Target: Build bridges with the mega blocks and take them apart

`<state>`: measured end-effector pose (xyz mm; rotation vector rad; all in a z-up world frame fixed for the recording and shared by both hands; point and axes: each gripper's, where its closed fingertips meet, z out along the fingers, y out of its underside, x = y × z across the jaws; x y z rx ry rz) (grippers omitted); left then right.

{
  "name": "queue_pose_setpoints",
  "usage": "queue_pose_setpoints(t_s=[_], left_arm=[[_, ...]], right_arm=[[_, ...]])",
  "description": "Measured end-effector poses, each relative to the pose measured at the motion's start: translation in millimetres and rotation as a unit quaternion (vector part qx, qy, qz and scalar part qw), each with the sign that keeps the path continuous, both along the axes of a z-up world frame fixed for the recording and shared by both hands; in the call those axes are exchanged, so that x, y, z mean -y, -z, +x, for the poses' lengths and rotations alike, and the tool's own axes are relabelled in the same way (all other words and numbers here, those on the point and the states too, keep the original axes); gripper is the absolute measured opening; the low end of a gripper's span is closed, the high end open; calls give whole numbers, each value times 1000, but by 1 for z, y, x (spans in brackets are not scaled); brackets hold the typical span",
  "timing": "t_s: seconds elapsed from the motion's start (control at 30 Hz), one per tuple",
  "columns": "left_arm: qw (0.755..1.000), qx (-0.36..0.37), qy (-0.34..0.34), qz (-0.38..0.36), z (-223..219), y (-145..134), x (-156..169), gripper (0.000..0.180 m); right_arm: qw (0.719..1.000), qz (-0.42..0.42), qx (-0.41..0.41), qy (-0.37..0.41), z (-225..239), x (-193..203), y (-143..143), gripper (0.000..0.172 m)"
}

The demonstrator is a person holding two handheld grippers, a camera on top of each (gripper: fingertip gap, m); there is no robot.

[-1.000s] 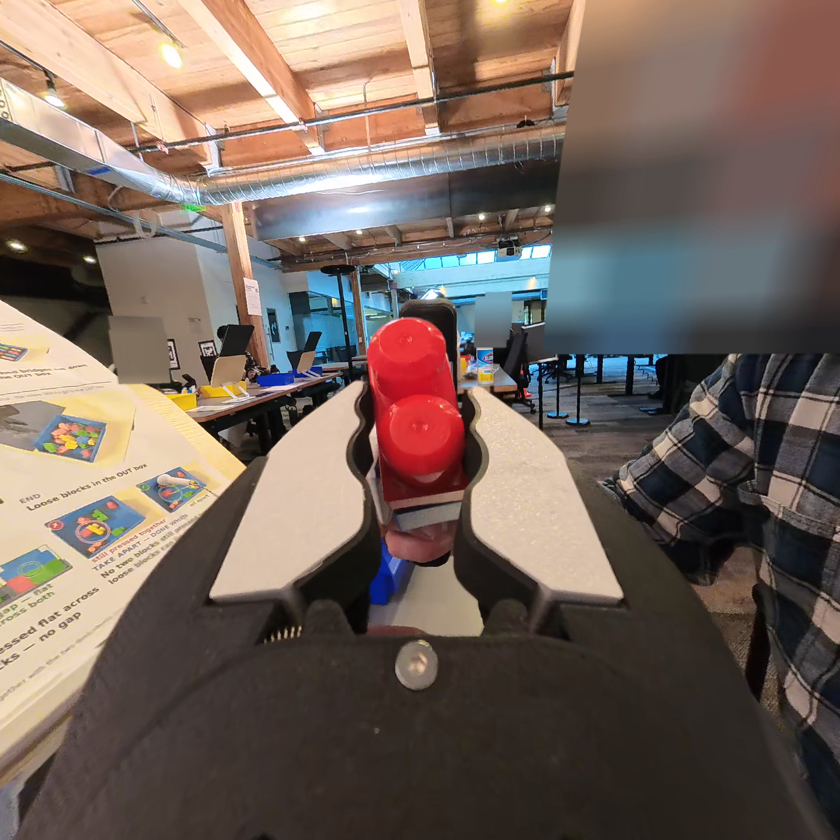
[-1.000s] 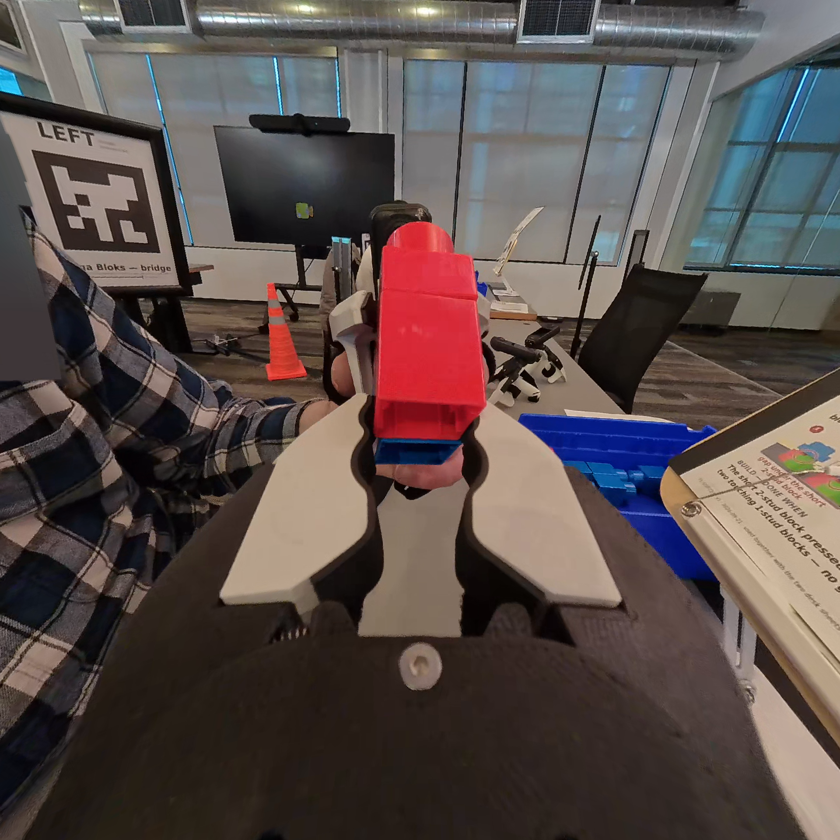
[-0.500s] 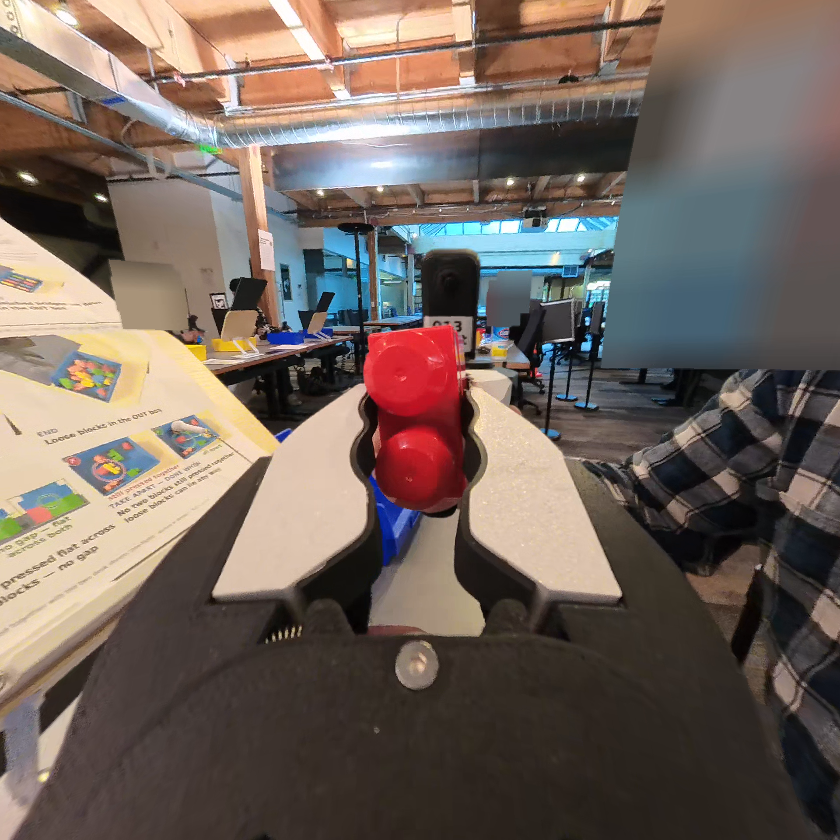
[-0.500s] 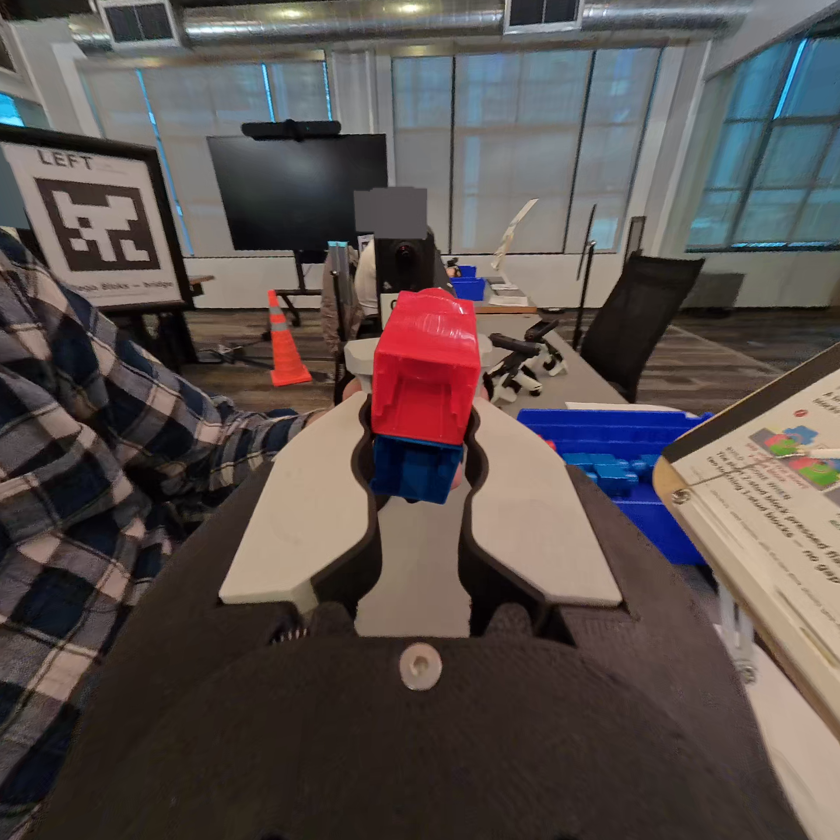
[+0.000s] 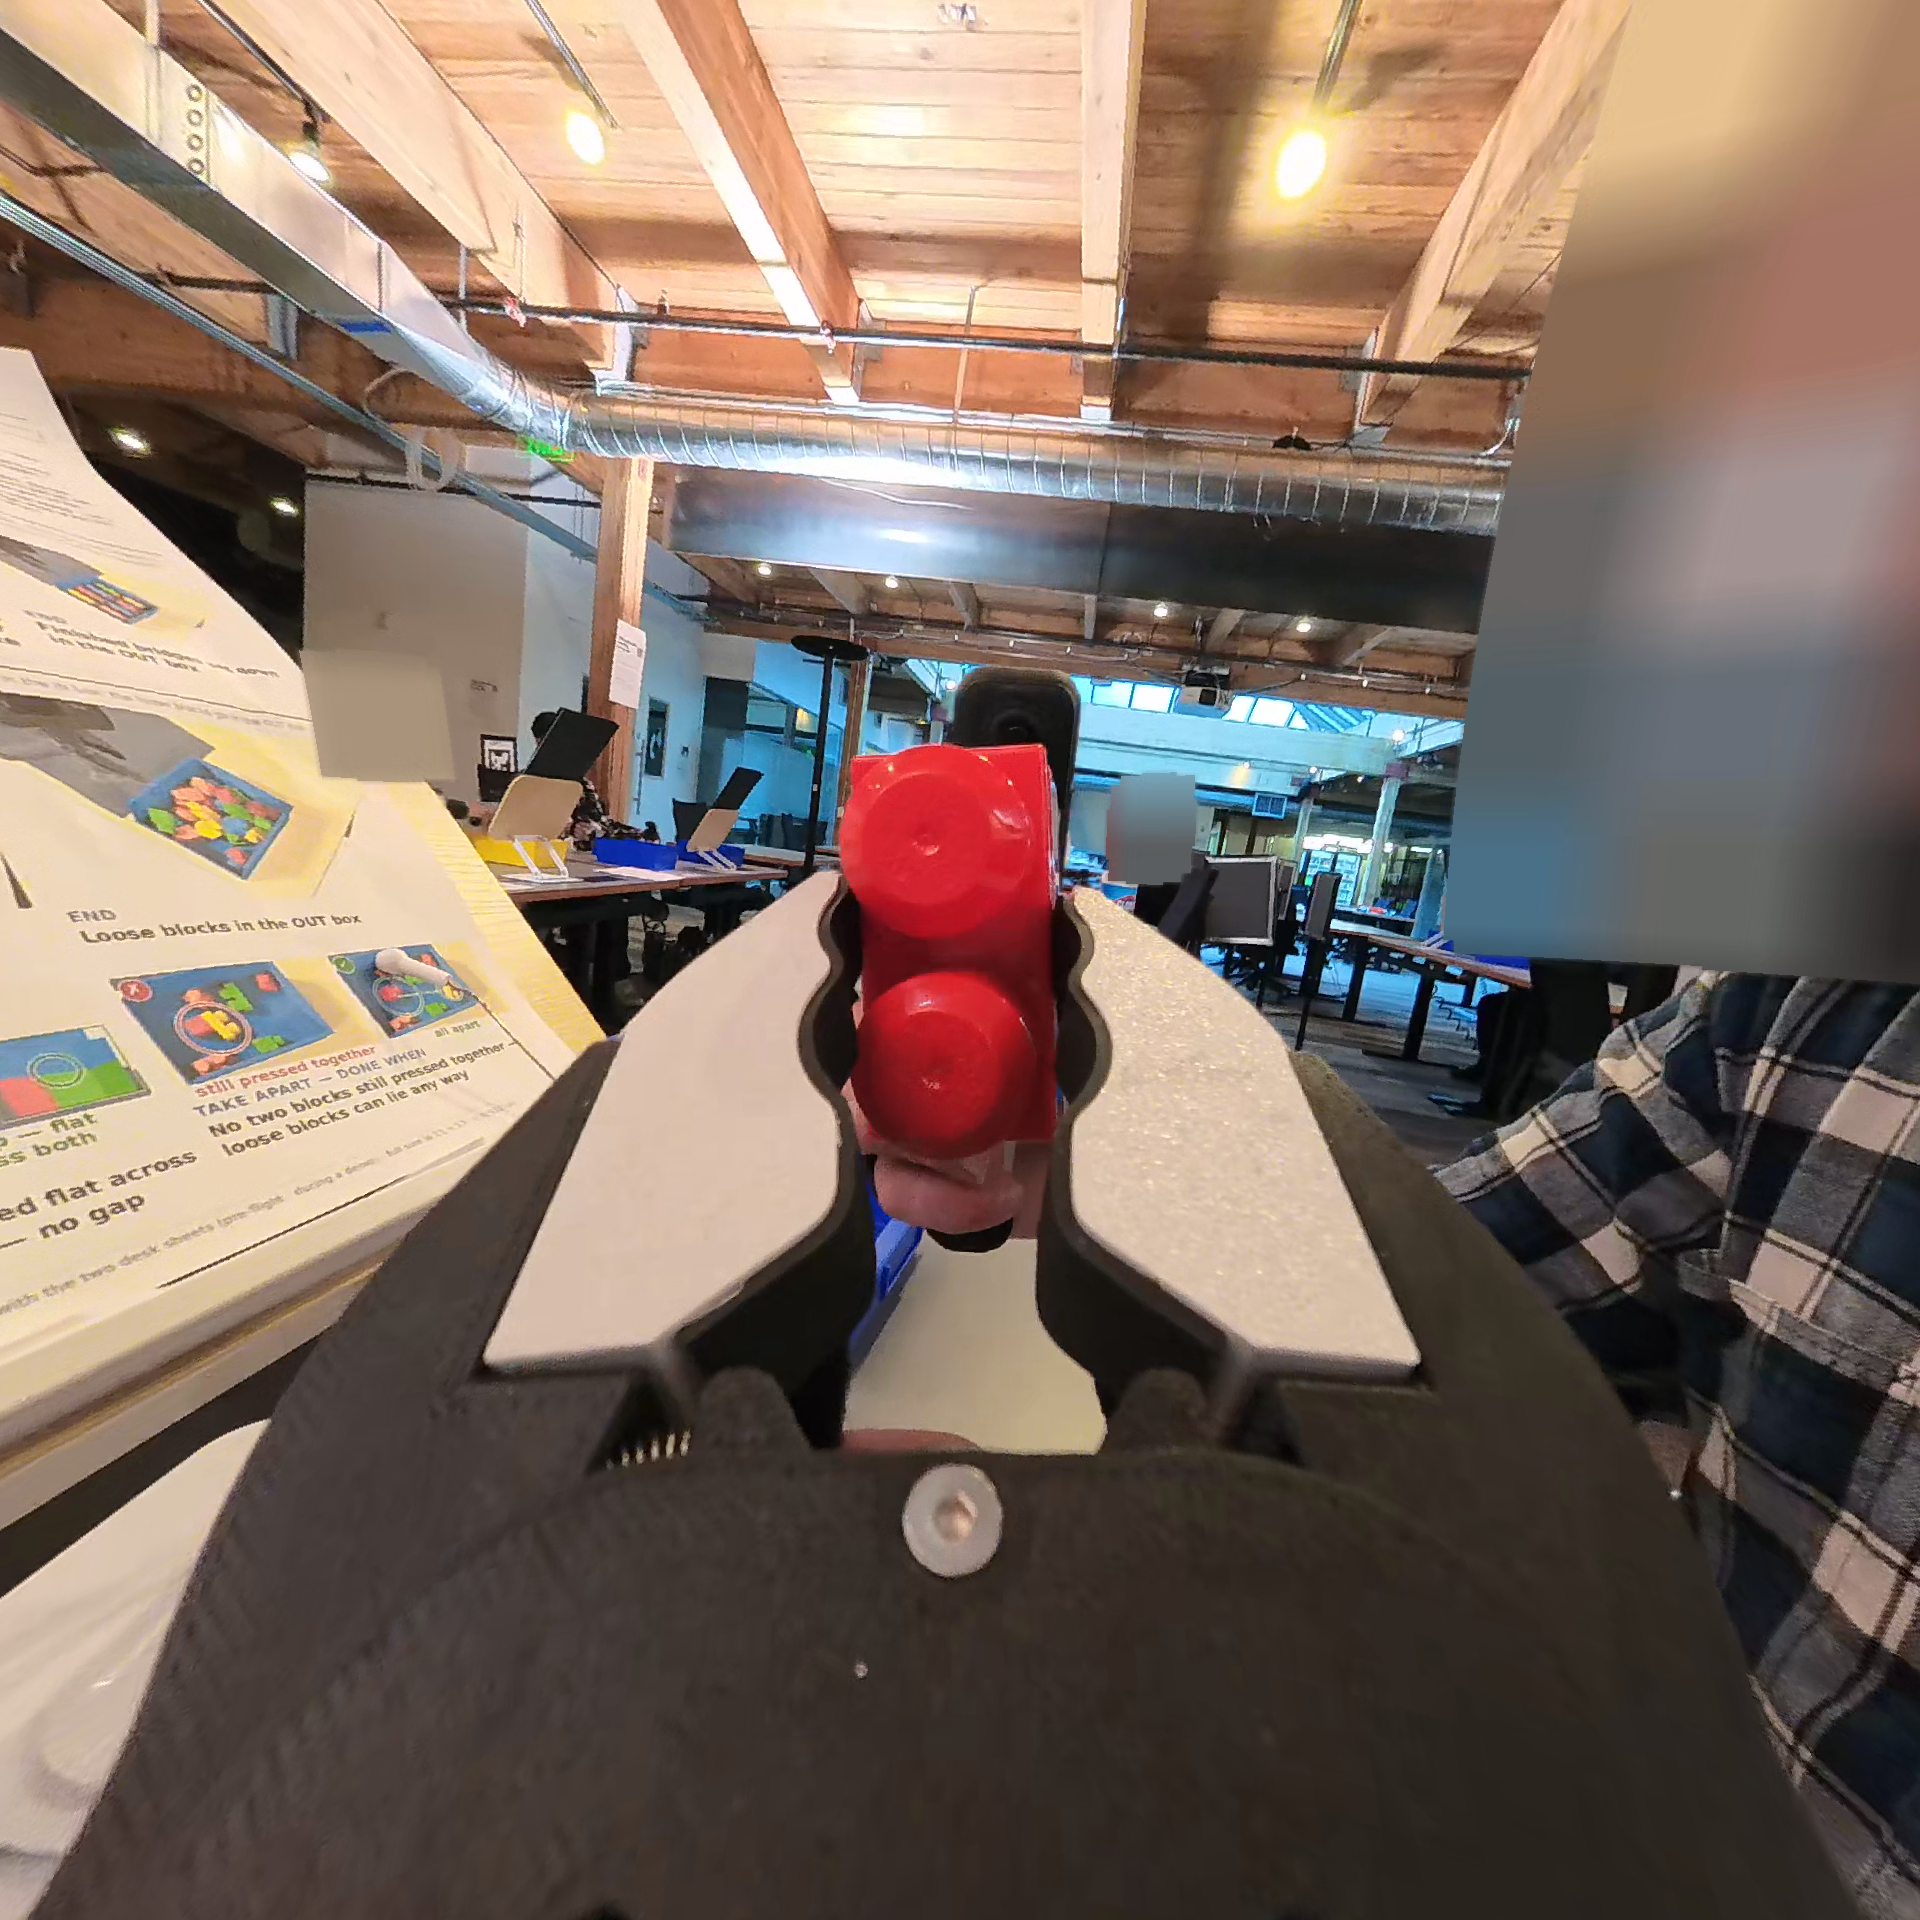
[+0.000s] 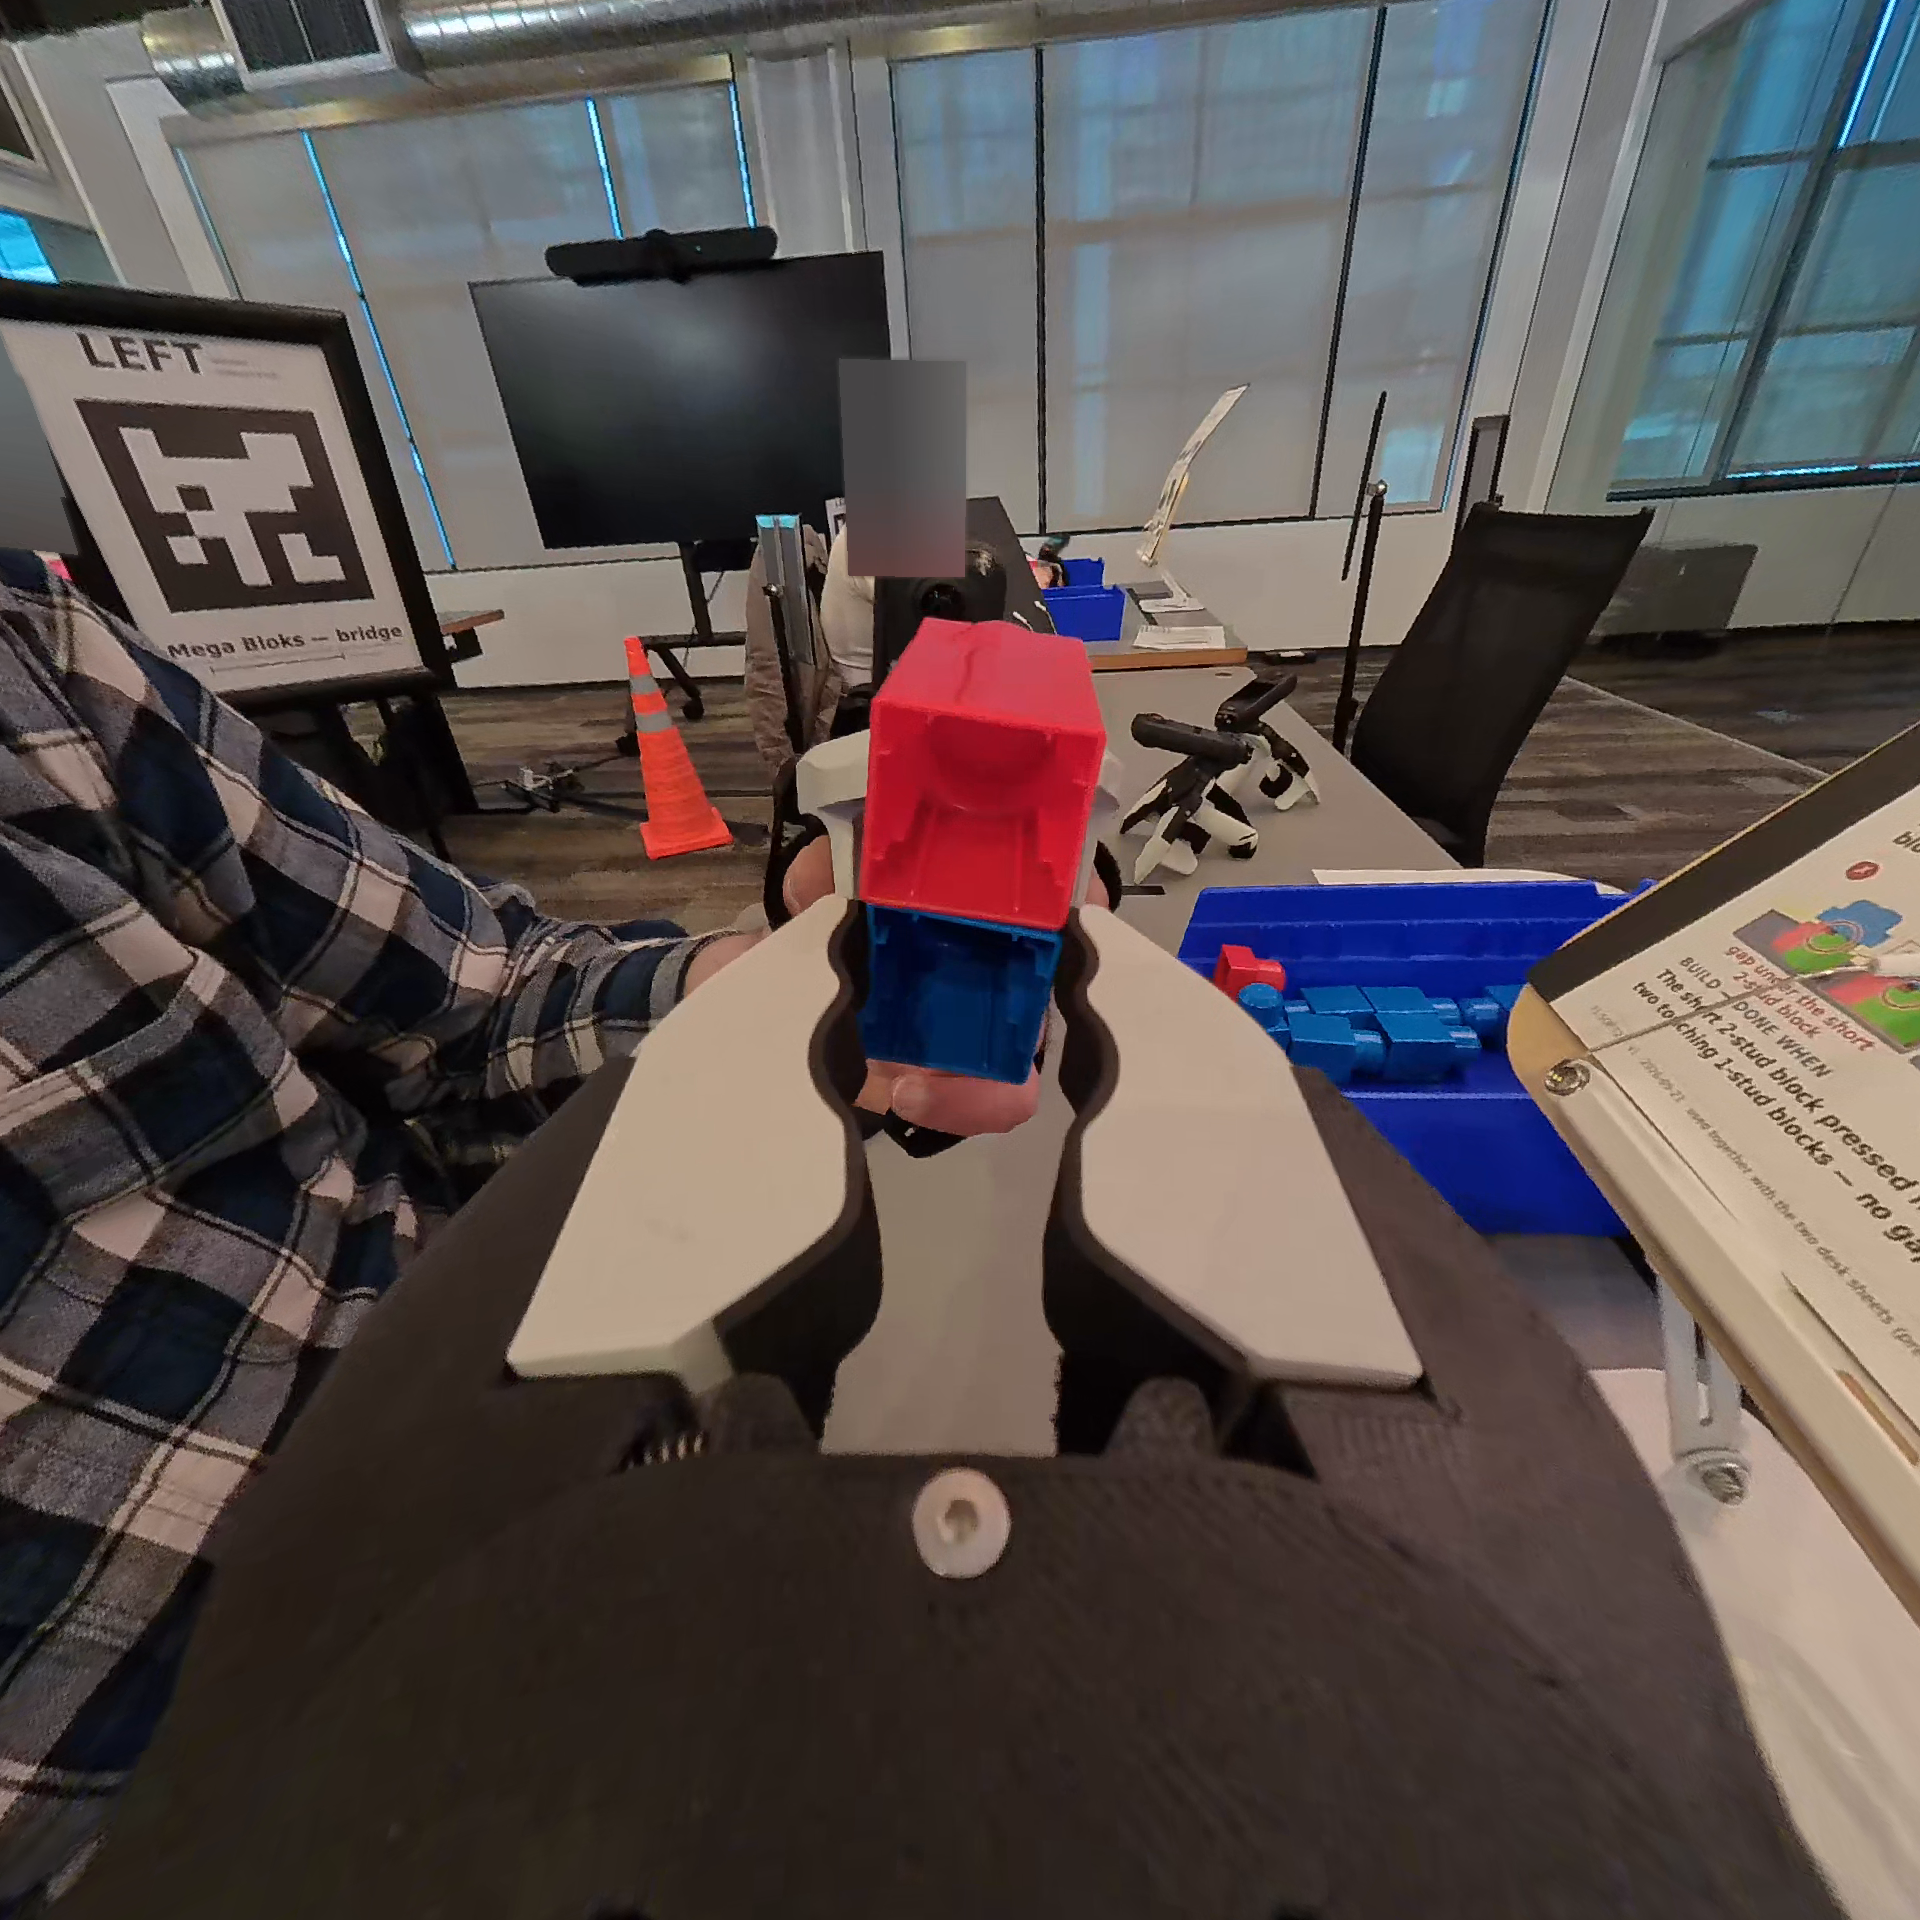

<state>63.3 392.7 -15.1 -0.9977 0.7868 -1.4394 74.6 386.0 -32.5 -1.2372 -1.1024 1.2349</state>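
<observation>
Above the desk, left gripper (image 5: pixel 951 997) clamps a red two-stud block (image 5: pixel 945 935), right gripper (image 6: pixel 956 987) its blue block (image 6: pixel 951 992).

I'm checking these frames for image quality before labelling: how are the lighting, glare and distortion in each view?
Left wrist view: warm ceiling lamps flare, the red block shows soft highlights, and wide-angle bending curves the beams. Right wrist view: even window daylight, sharp red block and blue block, edges stretched.

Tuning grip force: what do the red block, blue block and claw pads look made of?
Red block: moulded hard plastic, glossy; highlights on its studs, thin hollow walls underneath. Blue block: same kind of plastic, hollow, ribbed inside. Pads: black and wavy, matte, probably rubber or soft printed plastic; cannot tell which.
</observation>
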Motion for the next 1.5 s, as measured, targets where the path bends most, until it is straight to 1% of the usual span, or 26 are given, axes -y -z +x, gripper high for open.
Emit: queue_pose_setpoints(t_s=[0.17, 0.3, 0.37, 0.43, 0.47, 0.57, 0.6, 0.67, 0.73, 0.77, 0.8, 0.83, 0.87, 0.9, 0.93, 0.97, 1.0, 1.07, 1.13, 1.17, 1.27, 1.3, 1.33, 1.43, 1.5], left_arm=[[1000, -4, -3, 4, 0, 0, 0, 35], [1000, 0, -12, 11, -1, -4, -3, 34], [1000, 19, -19, 8, -6, -11, -5, 39], [1000, 17, -25, 0, -9, -7, -7, 46], [1000, 11, -19, -9, -7, -2, -8, 46], [1000, -3, -5, -26, 3, 7, -5, 47], [1000, 0, -4, -28, 6, 7, -5, 45], [1000, 6, -1, -29, 9, 5, -5, 37], [999, 25, 11, -39, 7, 1, -6, 36], [999, 17, 10, -44, 7, 2, -8, 36], [999, 0, 10, -44, 7, 4, -10, 36], [999, -19, 1, -44, 7, 5, -13, 36], [998, -42, -15, -53, 5, 7, -20, 36], [996, -61, -16, -62, 3, 8, -24, 36], [994, -84, 2, -73, 3, 9, -26, 36], [989, -117, 12, -87, 3, 14, -29, 36], [983, -154, 20, -98, 4, 21, -33, 36], [964, -229, 67, -120, 7, 37, -32, 36], [946, -291, 57, -133, 11, 52, -40, 36], [933, -326, 70, -138, 13, 61, -37, 36], [893, -416, 95, -142, 20, 86, -28, 36], [885, -433, 92, -141, 22, 91, -28, 36], [880, -443, 97, -143, 23, 93, -26, 36], [860, -482, 98, -136, 25, 101, -22, 36], [852, -496, 93, -139, 25, 104, -24, 36]], right_arm=[[1000, 3, 2, 5, 0, 0, -1, 35], [999, -21, -45, -6, 1, -3, -6, 35], [996, -34, -77, -3, 7, -8, -11, 35], [994, -41, -105, 3, 14, -13, -16, 35], [992, -42, -118, 7, 16, -15, -18, 35], [991, -52, -124, -1, 8, -14, -13, 35], [989, -59, -134, -7, 6, -12, -13, 35], [984, -72, -164, -14, 4, -10, -15, 35], [982, -84, -170, -15, 2, -13, -12, 36], [983, -81, -167, -12, 2, -15, -9, 36], [985, -75, -158, -7, 3, -17, -7, 42], [988, -61, -140, 12, 4, -23, -4, 55], [992, -32, -110, 42, 6, -29, 0, 64], [994, 10, -71, 77, 9, -35, 5, 70], [991, 64, -20, 114, 11, -39, 11, 77], [978, 130, 41, 158, 13, -45, 18, 88], [953, 206, 102, 199, 16, -49, 24, 96], [885, 339, 193, 253, 23, -52, 27, 107], [805, 437, 278, 288, 25, -54, 32, 115], [777, 464, 313, 287, 24, -53, 39, 117], [742, 497, 352, 281, 12, -53, 54, 123], [727, 504, 374, 280, 11, -56, 61, 124], [718, 509, 386, 277, 9, -57, 66, 124], [713, 504, 412, 262, 6, -59, 81, 121], [712, 499, 425, 251, 5, -59, 89, 111]])
